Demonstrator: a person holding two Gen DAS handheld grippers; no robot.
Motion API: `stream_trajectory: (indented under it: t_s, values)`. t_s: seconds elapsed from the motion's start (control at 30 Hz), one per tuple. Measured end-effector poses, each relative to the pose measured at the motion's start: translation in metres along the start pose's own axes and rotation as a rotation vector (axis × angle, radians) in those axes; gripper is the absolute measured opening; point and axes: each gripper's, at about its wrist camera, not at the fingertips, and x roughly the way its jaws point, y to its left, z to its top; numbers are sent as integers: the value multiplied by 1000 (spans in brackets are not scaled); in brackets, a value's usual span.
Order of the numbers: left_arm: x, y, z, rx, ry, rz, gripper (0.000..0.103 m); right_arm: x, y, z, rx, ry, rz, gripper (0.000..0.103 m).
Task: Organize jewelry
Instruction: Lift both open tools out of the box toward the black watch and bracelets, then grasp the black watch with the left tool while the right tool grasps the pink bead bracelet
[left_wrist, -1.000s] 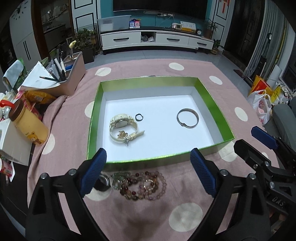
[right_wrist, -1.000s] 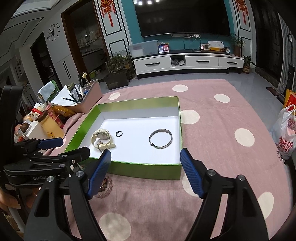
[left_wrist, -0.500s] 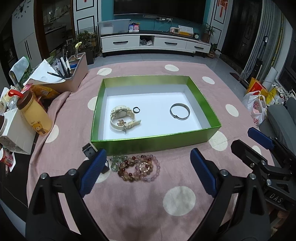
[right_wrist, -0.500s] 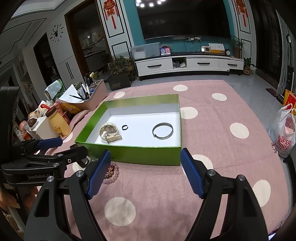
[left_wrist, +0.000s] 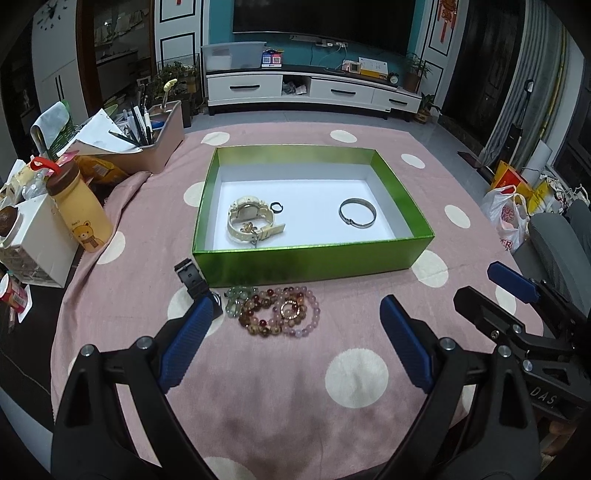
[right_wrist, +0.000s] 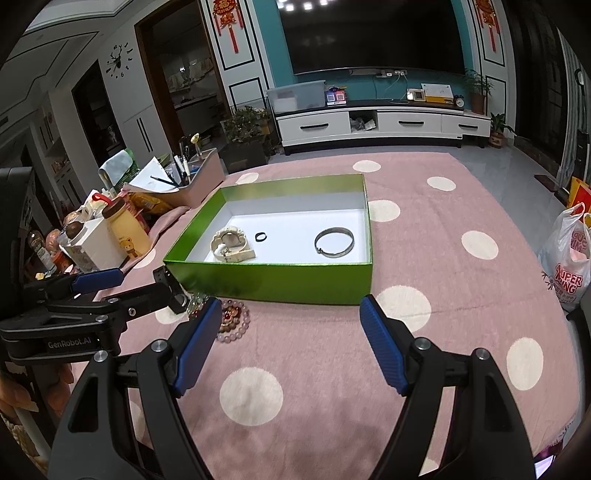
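The bead bracelets (left_wrist: 275, 312) lie in a loose heap on the pink worktop (left_wrist: 258, 387) at the centre of the left wrist view, just below the green box (left_wrist: 314, 260) and touching neither claw. They look light, limp and apt to roll, so a pinch across one strand at the heap's edge seems the best hold. Both the left claw (left_wrist: 295, 345) and the right claw (right_wrist: 286, 343) stand released and empty
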Motion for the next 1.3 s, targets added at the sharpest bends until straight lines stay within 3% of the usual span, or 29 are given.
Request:
stream_trajectory:
  t_s: [0.67, 0.93, 1.3]
  values:
    - [2, 2, -40, -3, 9, -31, 93, 5, 5, -22, -19, 48, 11, 77]
    - [-7, 39, -61, -104, -37, -42, 93, 16, -1, -34, -19, 71, 57, 77]
    - [12, 86, -72, -238, 2, 23, 93, 38, 4, -46, -47, 121, 95, 77]
